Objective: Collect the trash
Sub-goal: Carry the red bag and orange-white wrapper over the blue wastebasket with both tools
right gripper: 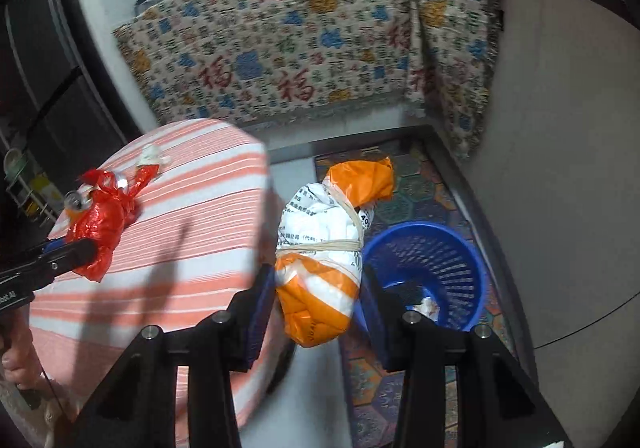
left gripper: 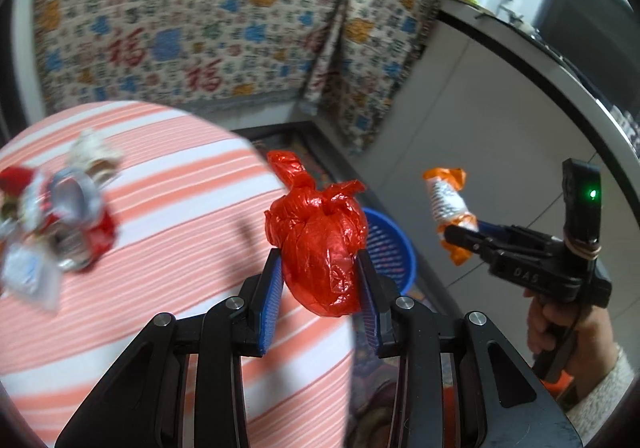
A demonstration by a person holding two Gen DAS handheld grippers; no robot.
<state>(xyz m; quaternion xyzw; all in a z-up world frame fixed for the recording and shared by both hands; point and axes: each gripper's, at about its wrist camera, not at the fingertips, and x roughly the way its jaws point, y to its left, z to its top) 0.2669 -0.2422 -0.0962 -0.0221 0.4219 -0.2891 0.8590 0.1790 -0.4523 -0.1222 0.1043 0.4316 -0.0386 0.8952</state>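
Left wrist view, left to right: at 9 o'clock a pile of crumpled trash (left gripper: 52,224), silver and red wrappers with a white scrap, lies blurred on the round table with the orange-and-white striped cloth (left gripper: 172,208). At centre the left gripper (left gripper: 320,276) is clenched on a knotted red plastic bag (left gripper: 320,244), blue pads pressing its sides, the bag held over the table's right edge. Just behind it toward 3 o'clock sits the blue mesh basket (left gripper: 394,248) on the floor, partly hidden by the bag. At 3 o'clock the right gripper (left gripper: 460,234), carried by a hand (left gripper: 560,324) in a pale knit sleeve, clamps an orange-and-white plastic bundle (left gripper: 450,208). At 12 o'clock a patterned cloth with red characters (left gripper: 192,28) drapes a counter. Right wrist view: at 9 o'clock the left gripper (right gripper: 86,248) holds the red bag (right gripper: 102,220) above the striped table (right gripper: 192,216), more trash behind it. At centre the right gripper (right gripper: 318,296) grasps the bundle (right gripper: 324,264), tied with rubber bands. At 4 o'clock the basket (right gripper: 428,272) stands on a patterned mat (right gripper: 420,184), scraps inside it.
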